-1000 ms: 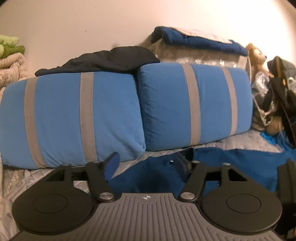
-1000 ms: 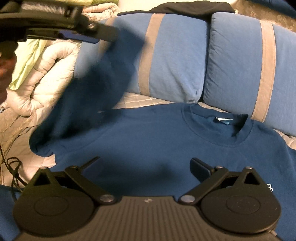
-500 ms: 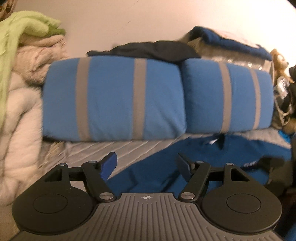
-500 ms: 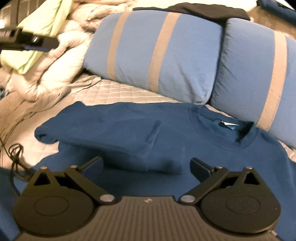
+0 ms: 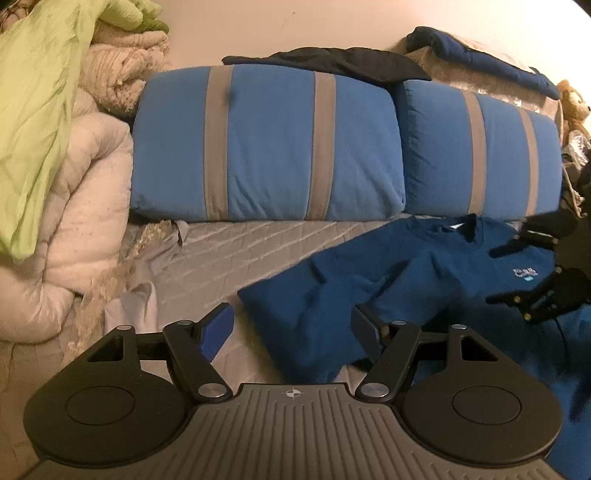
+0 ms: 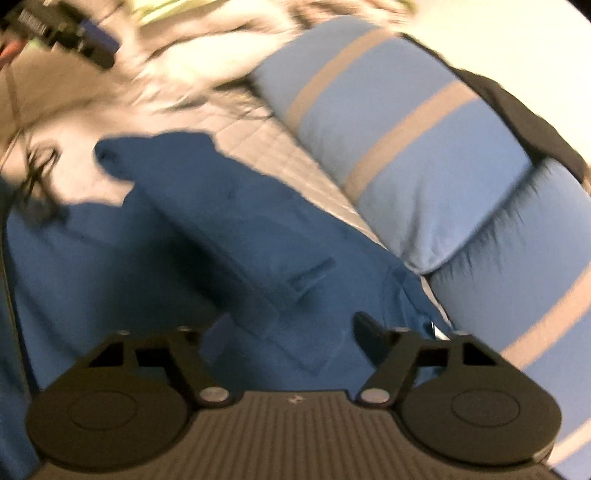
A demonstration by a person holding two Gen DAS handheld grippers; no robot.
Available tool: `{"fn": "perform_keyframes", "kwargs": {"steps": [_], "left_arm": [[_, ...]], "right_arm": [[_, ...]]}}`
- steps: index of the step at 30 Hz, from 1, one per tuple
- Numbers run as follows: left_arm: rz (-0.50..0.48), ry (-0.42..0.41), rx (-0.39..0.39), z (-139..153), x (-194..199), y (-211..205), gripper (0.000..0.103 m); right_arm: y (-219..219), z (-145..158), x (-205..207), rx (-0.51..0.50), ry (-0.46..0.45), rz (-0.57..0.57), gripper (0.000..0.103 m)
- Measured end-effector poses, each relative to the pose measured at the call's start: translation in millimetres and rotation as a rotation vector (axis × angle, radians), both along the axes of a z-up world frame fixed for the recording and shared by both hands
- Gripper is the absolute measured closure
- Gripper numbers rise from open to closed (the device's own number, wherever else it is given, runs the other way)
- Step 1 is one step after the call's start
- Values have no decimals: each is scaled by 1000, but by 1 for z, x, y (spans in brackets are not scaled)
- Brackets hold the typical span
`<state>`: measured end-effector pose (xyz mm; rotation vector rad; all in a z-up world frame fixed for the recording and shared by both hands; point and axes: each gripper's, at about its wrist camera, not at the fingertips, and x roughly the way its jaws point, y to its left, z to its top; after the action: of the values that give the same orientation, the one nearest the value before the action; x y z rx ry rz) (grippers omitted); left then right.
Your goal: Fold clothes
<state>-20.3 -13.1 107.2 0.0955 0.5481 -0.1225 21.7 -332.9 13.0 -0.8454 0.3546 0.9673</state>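
Note:
A dark blue sweatshirt [image 5: 406,280] lies flat on the bed with its collar toward the pillows and one sleeve folded across its chest. My left gripper [image 5: 291,328] is open and holds nothing. It hovers at the sweatshirt's left edge, by the folded shoulder. In the left wrist view my right gripper [image 5: 517,273] stands over the chest near the small logo. The right wrist view is blurred and tilted. There the right gripper [image 6: 291,332] hangs just above the sweatshirt [image 6: 184,240], its jaws closing and the pads not pressing on cloth. The left gripper [image 6: 74,33] shows at the top left.
Two blue pillows with grey stripes [image 5: 266,144] [image 5: 476,155] stand behind the sweatshirt, a black garment [image 5: 332,62] draped on top. A pile of pale quilts [image 5: 74,221] and green cloth [image 5: 33,110] fills the left. Grey quilted bedcover [image 5: 240,251] lies between. A cable [image 6: 33,177] lies at the bed's edge.
The left gripper let go of the raised sleeve, which now lies across the chest, and drew away to the left. The right gripper rolled and its jaws narrowed.

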Motion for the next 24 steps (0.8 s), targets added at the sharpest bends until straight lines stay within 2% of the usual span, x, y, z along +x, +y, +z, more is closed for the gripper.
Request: {"fn": "perform_keyframes", "kwargs": {"steps": [5,8,11,12,13,14,18,24], "left_arm": [[7,-2,-13,-5,-8,7,33],[13,0,-23,-8,-10,10,33],[26,7,-31,-12,-10,14,33],[31,10,-32,-13,-11,16,33],[34,13,-31,-15,-11,17,33],[37,16,-28,-17,-11,19,33],[50,34,-14,-26,-14,25,34],[83,47,-38,-33,-18,33,34]], "right_arm": [[20,-10,6,-117,-55,154,36],[34,-19,9,-173,-65,211,45],[44,-27,12,-221,-60,243,59],[47,-29,13,-237,-57,251,69],[50,-31,13,-250,-56,258,92],[50,-31,12,-259,-58,262,95],[39,-24,-5,-280,-75,299,97],[21,-18,-32,-287,-111,350,96]]}}
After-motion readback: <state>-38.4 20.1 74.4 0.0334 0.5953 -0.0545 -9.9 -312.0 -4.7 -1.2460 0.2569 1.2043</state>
